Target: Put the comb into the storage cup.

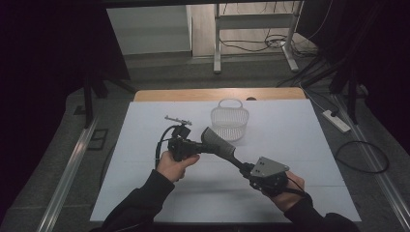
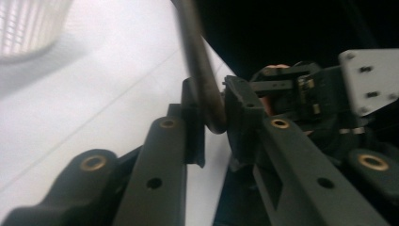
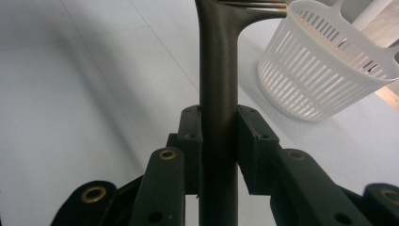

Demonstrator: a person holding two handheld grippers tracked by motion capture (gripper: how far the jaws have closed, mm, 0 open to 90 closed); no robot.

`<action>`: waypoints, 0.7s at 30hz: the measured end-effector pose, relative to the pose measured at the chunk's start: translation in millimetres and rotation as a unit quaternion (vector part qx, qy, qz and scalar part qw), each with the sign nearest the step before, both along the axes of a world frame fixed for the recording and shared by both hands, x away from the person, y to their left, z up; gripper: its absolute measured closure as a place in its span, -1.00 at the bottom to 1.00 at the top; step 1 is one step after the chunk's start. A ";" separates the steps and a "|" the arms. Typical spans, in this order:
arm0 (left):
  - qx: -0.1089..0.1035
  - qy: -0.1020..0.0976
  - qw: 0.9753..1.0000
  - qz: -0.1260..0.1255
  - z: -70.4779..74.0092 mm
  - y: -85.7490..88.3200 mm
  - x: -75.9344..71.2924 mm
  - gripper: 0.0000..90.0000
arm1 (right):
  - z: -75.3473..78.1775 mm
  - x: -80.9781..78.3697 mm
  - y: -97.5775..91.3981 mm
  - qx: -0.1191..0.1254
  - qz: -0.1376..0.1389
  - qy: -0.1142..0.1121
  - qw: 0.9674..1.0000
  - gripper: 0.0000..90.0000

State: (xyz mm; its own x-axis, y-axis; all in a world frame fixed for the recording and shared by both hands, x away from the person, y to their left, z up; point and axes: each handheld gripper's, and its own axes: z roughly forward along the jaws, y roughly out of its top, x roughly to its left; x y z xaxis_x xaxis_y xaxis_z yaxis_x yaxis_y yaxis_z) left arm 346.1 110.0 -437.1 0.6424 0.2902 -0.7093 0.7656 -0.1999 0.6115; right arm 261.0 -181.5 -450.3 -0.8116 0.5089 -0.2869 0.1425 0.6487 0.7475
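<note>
Spatula (image 1: 218,142) is pinched by both: the right hand-held gripper (image 1: 247,169) squeezes its handle, the left hand-held gripper (image 1: 196,146) its thin edge. That thin hold could slip and twist it, missing the basket (image 1: 230,121).

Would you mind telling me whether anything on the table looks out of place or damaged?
Nothing stands out. The basket stands upright, and both the left gripper and right gripper hold the spatula.

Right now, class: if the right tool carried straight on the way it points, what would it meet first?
Probably the left tool, which grips the same dark spatula farther up. The white basket sits beyond, slightly aside; depth is uncertain.
</note>
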 end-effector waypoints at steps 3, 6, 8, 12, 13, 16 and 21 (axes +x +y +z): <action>-0.012 0.015 1.000 -0.002 -1.5 -0.3 0.2 0.83 | -1.8 0.7 1.1 -0.009 -0.002 -0.006 1.000 0.60; -0.016 0.020 1.000 0.000 -1.6 0.0 -0.2 0.84 | -2.2 1.2 1.3 -0.010 -0.002 -0.005 1.000 0.60; -0.018 0.021 1.000 0.002 -1.8 0.5 -0.3 0.85 | -2.3 1.7 1.3 -0.007 -0.002 -0.004 1.000 0.59; -0.021 0.017 1.000 0.008 -0.1 0.3 -1.7 0.85 | -1.6 3.7 0.7 0.003 -0.002 0.003 1.000 0.56; -0.019 0.014 1.000 0.009 1.0 0.2 -2.2 0.85 | -1.6 3.7 0.7 0.003 -0.002 0.003 1.000 0.56; -0.019 0.005 1.000 0.011 3.8 -0.1 -3.3 0.85 | -0.4 5.2 -0.5 0.016 -0.002 0.010 1.000 0.50; -0.012 -0.007 1.000 0.014 7.0 -0.9 -4.3 0.85 | 0.9 5.5 -1.0 0.026 0.001 0.016 1.000 0.31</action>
